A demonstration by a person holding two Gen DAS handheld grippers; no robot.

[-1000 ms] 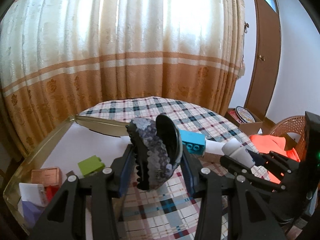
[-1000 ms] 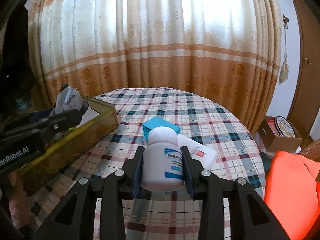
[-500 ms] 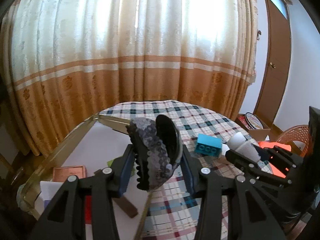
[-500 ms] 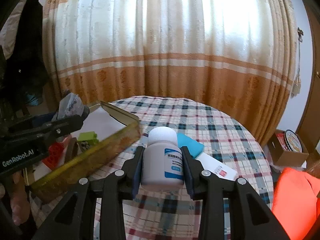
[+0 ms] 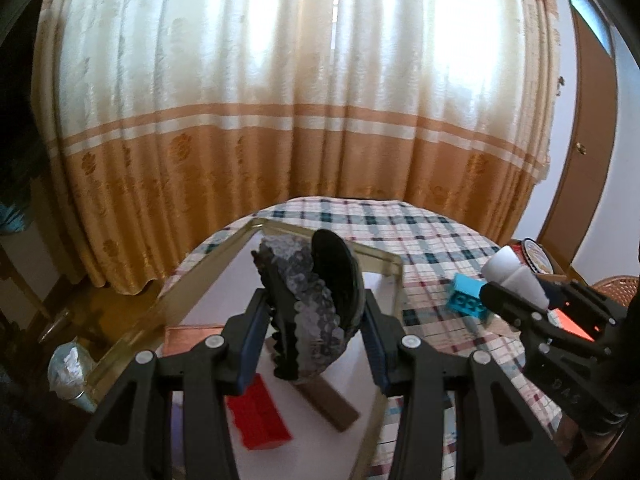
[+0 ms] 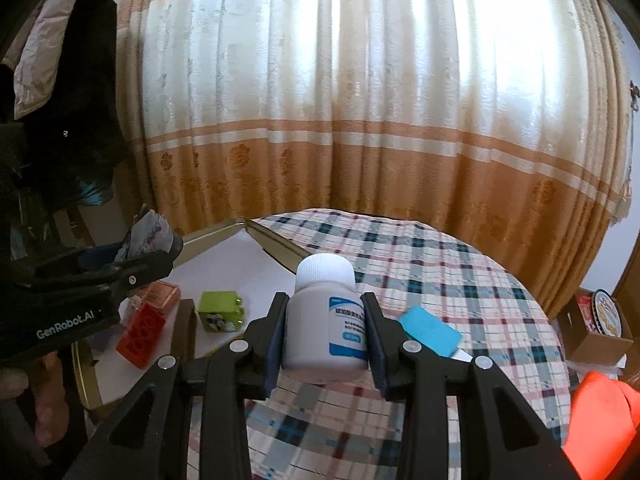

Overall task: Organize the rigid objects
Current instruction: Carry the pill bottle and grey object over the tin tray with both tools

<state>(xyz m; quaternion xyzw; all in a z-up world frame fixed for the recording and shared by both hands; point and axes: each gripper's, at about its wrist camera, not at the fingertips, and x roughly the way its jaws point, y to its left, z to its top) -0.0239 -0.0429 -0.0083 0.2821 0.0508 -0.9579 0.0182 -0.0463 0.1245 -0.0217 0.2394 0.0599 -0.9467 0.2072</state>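
My left gripper [image 5: 314,316] is shut on a dark sequined pouch [image 5: 308,304] and holds it above the gold-rimmed tray [image 5: 208,258]. The tray holds a red brick [image 5: 258,418], a brown block [image 5: 326,400] and a copper box [image 5: 192,334]. My right gripper [image 6: 325,332] is shut on a white pill bottle [image 6: 325,320] with a blue label, held above the plaid table just right of the tray [image 6: 272,246]. In the right wrist view the tray also shows a green block [image 6: 221,311] and the red brick [image 6: 142,334]. A cyan brick [image 5: 466,300] lies on the table.
The round table has a plaid cloth [image 6: 460,280]. The cyan brick [image 6: 430,330] rests beside a white card. An orange cloth [image 6: 600,420] lies at the right. A cardboard box with a round tin [image 6: 602,320] stands beyond the table. Curtains hang behind.
Both grippers have moved left: the left with the pouch from over the tablecloth to above the tray, the right with the bottle closer to the tray's edge.
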